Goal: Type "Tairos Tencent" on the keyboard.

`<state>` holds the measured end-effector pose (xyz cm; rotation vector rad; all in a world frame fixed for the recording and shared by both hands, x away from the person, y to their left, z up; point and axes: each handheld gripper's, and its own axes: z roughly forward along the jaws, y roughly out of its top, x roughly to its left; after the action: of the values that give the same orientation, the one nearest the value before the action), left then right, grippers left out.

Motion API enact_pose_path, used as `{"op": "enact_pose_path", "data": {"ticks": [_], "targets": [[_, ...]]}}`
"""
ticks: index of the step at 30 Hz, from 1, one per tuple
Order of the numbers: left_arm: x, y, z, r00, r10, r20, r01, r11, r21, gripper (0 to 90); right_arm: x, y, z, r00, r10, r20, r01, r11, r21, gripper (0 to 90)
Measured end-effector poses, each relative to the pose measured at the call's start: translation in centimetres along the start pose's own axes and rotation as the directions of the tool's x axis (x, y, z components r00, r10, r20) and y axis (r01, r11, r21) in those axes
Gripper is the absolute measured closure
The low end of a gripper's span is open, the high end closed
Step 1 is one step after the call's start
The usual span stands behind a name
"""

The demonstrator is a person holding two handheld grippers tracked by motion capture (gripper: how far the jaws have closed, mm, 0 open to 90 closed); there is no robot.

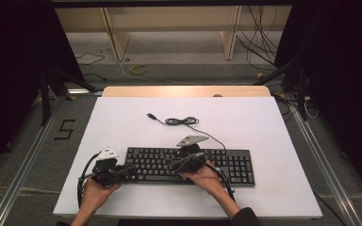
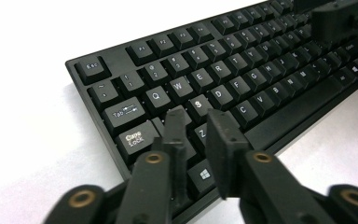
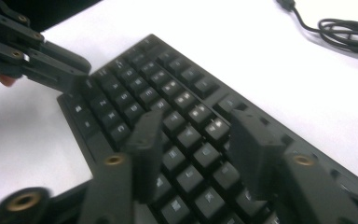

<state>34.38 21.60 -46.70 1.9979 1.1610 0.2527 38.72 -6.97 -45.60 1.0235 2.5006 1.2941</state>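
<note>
A black keyboard (image 1: 235, 167) lies on the white table top (image 1: 122, 127), near its front edge; its cable (image 1: 181, 121) is coiled behind it and ends in a loose USB plug (image 1: 151, 115). My left gripper (image 1: 127, 170) is at the keyboard's left end. In the left gripper view its jaws (image 2: 196, 119) stand a narrow gap apart, tips down on the keys by Caps Lock and Z, nothing between them. My right gripper (image 1: 172, 165) hovers over the middle keys, its jaws (image 3: 198, 122) wide apart and empty. The left gripper (image 3: 60, 77) shows beyond them.
The coiled cable (image 3: 349, 30) lies on the white surface behind the keyboard. A wooden strip (image 1: 186, 91) runs along the table's far edge. Metal rails (image 1: 33, 150) flank both sides, with dark stands and loose cables on the floor behind.
</note>
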Motion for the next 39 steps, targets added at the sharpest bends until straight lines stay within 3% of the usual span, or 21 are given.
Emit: {"op": "enact_pose_path", "data": {"ticks": [2, 5, 8, 16, 39], "targets": [[0.1, 0.0, 0.0, 1.0000, 0.004, -0.006, -0.004, 1.0000, 0.008, 80.7, 0.0, 0.1, 0.1, 1.0000, 0.000, -0.004, 0.000, 1.0000, -0.001, 60.1], [0.2, 0.0, 0.0, 0.9999, 0.007, -0.015, -0.007, 0.9998, 0.018, 86.1, 0.2, 0.5, 0.8, 0.9999, -0.007, -0.008, 0.007, 1.0000, -0.001, 73.0], [0.2, -0.1, 0.0, 0.9997, 0.013, -0.019, -0.013, 0.9996, 0.026, 89.0, 0.4, 0.7, 1.3, 0.9998, -0.008, -0.018, 0.008, 1.0000, 0.005, 79.1], [0.4, -0.1, 0.2, 0.9997, 0.012, -0.022, -0.011, 0.9986, 0.051, 89.3, 1.1, 1.2, 2.7, 0.9995, -0.025, -0.018, 0.026, 0.9992, 0.029, 89.6], [0.7, -0.2, 0.5, 0.9996, 0.014, -0.024, -0.012, 0.9965, 0.083, 89.3, 1.3, 1.1, 4.5, 0.9997, -0.023, -0.006, 0.023, 0.9968, 0.076, 90.0]]}}
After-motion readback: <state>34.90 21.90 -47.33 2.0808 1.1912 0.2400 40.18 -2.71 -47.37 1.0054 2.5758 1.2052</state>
